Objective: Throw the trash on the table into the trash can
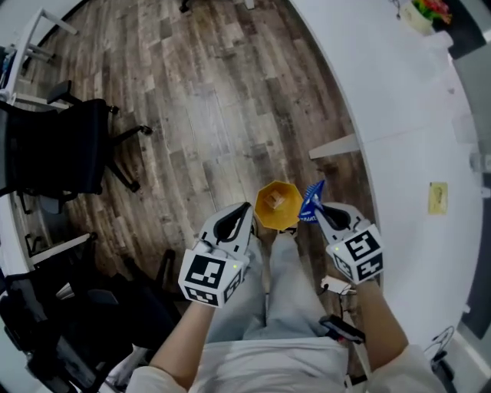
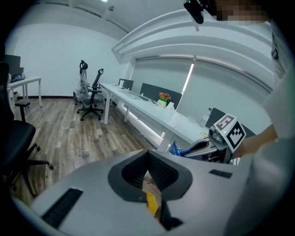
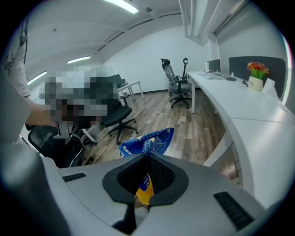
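Observation:
An orange-yellow trash can stands on the wood floor just ahead of the person's legs, with a pale scrap inside it. My right gripper is shut on a blue wrapper at the can's right rim. In the right gripper view the wrapper sticks out past the closed jaws, and a yellow-and-blue end hangs behind the pads. My left gripper hovers at the can's left rim with its jaws shut. A yellow strip shows in the gap behind its pads; I cannot tell what it is.
A long white table curves along the right side and carries a yellow note and a flower pot. A black office chair stands at the left. More chairs stand far down the room.

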Action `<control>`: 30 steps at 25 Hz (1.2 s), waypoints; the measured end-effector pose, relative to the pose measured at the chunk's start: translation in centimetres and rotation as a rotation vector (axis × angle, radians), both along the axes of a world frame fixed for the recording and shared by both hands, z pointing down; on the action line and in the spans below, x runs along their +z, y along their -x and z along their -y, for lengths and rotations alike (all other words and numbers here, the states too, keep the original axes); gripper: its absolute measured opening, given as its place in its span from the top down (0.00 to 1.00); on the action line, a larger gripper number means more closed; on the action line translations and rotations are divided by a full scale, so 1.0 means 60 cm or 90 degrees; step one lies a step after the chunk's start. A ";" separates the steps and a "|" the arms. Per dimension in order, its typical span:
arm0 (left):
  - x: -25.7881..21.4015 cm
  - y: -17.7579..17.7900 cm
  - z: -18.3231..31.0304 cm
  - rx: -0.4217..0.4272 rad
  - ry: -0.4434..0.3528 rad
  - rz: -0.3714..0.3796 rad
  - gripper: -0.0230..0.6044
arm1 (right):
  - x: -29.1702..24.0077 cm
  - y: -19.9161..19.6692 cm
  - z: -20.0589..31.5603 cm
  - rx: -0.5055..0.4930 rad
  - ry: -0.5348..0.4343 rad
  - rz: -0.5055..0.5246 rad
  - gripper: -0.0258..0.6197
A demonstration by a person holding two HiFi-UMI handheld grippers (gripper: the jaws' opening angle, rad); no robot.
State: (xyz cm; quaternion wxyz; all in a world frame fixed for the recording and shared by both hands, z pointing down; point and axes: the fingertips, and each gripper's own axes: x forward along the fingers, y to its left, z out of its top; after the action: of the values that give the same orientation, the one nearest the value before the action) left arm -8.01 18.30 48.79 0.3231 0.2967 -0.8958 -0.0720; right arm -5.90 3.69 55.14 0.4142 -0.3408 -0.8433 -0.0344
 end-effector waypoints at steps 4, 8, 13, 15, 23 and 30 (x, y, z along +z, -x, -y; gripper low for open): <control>0.067 -0.009 0.006 0.011 0.009 -0.011 0.96 | 0.078 -0.002 -0.007 0.000 -0.005 -0.007 0.91; 0.143 -0.023 0.012 0.013 0.012 -0.028 0.96 | 0.166 -0.020 -0.011 0.002 -0.010 -0.028 0.91; 0.220 -0.029 0.010 0.016 0.010 -0.050 0.96 | 0.268 -0.040 -0.025 -0.014 -0.026 -0.051 0.91; 0.245 -0.030 0.011 0.022 0.006 -0.056 0.96 | 0.303 -0.047 -0.026 -0.019 -0.032 -0.063 0.91; 0.372 -0.028 0.005 0.028 0.009 -0.064 0.96 | 0.486 -0.059 -0.041 -0.047 -0.058 -0.091 0.91; 0.466 -0.021 -0.012 0.032 0.017 -0.062 0.96 | 0.641 -0.088 -0.053 -0.074 -0.104 -0.124 0.91</control>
State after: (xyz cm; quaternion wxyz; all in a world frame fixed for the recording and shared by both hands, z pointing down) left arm -6.78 18.99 76.75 0.3720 0.3112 -0.8720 -0.0660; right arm -0.65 6.88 93.57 0.5181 -0.3554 -0.7723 -0.0938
